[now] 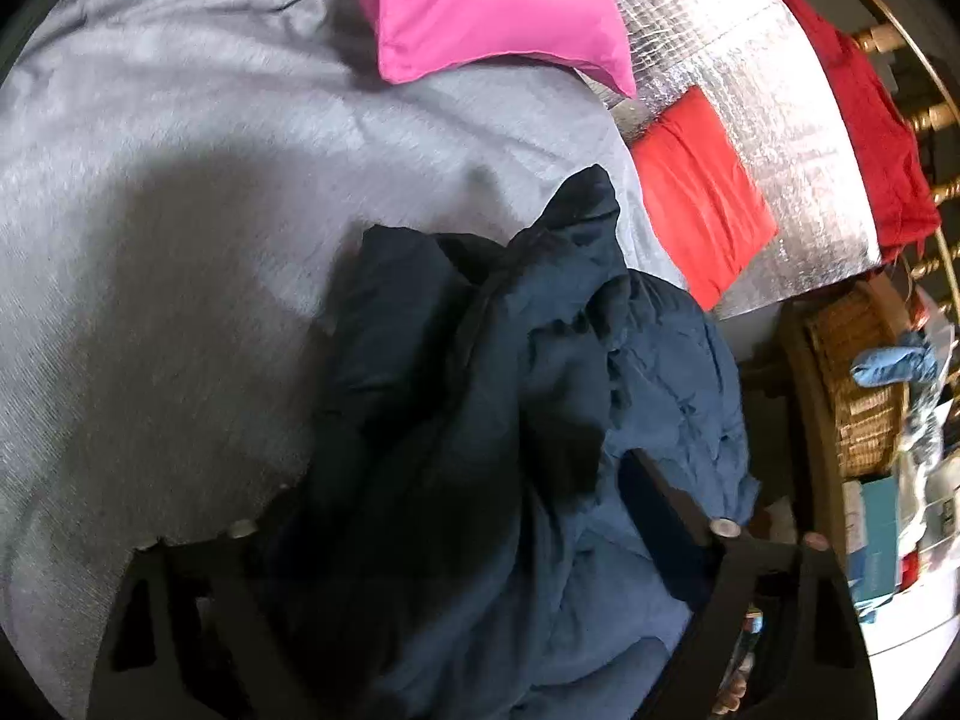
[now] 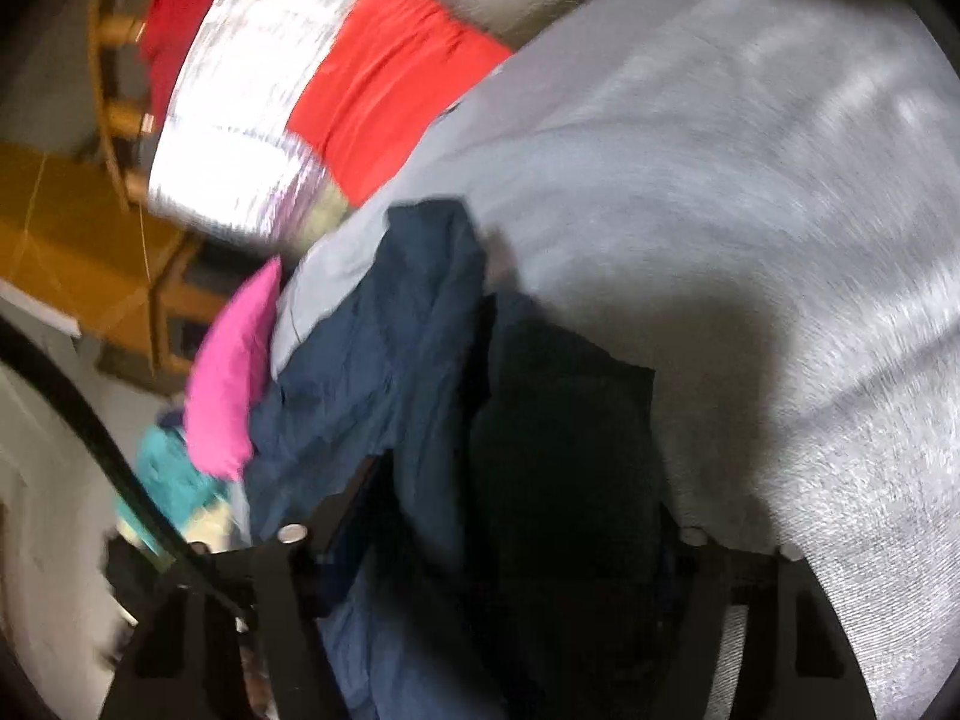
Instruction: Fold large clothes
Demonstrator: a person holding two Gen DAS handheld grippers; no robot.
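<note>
A dark navy garment hangs bunched in front of my left gripper, which is shut on it; cloth hides the fingertips. It is held above a grey blanket. In the right wrist view the same navy garment fills the space between the fingers of my right gripper, which is shut on it above the grey blanket. That view is motion-blurred.
A pink pillow and a folded red cloth lie on a silver foil mat. Another red cloth hangs on a wooden rail. A wicker basket stands at the right. A wooden table shows at the left.
</note>
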